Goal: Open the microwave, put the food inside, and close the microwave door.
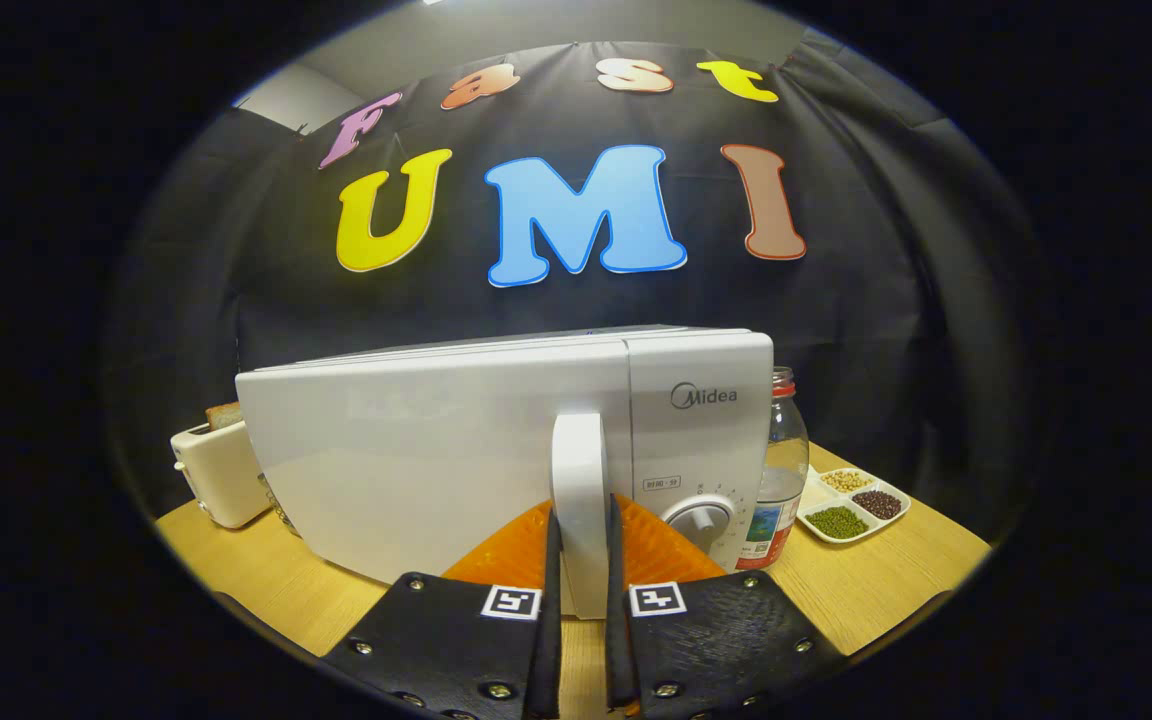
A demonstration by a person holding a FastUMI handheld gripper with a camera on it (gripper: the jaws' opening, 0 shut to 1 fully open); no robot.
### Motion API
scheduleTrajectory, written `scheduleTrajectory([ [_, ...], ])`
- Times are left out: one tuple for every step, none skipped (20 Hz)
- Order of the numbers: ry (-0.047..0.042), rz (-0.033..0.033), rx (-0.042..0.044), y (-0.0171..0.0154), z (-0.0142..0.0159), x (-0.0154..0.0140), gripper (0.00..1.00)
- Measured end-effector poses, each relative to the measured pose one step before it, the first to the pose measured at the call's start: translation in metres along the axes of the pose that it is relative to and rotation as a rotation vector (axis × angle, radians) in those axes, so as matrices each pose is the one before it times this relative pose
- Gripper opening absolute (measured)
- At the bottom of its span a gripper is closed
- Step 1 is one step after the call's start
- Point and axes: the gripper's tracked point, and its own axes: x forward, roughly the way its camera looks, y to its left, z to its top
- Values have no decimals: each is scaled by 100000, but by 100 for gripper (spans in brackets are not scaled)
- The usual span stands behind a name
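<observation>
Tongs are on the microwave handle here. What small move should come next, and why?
Probably keep pulling the handle outward. The tongs are closed on it from both sides, and the microwave door looks slightly ajar, so swinging it wider would clear the way for the food.

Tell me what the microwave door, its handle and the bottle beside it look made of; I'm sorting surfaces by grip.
The tongs are shut on the handle.
Microwave door: glossy white, faint reflections; painted metal or plastic, unclear.
Handle: smooth white, probably plastic.
Bottle: clear, see-through wall with a red cap; glass or plastic, unclear.
</observation>
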Motion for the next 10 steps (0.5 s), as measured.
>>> scheduleTrajectory([
  [142, -201, 330, 13, -121, -47, 18],
  [-4, -363, -1295, 28, 92, -106, 10],
  [-163, 193, -725, -63, 80, -36, 10],
  [294, 383, -513, 17, -68, 11, 10],
  [54, 527, 589, 33, 39, 16, 9],
  [348, 290, 610, -84, -11, -17, 9],
  [320, -99, 350, 51, 62, 66, 9],
  [298, -149, 9, -22, -170, -48, 9],
  [875, 205, -216, 64, -67, -292, 9],
  [-1483, -443, -1446, 281, 69, -727, 10],
])
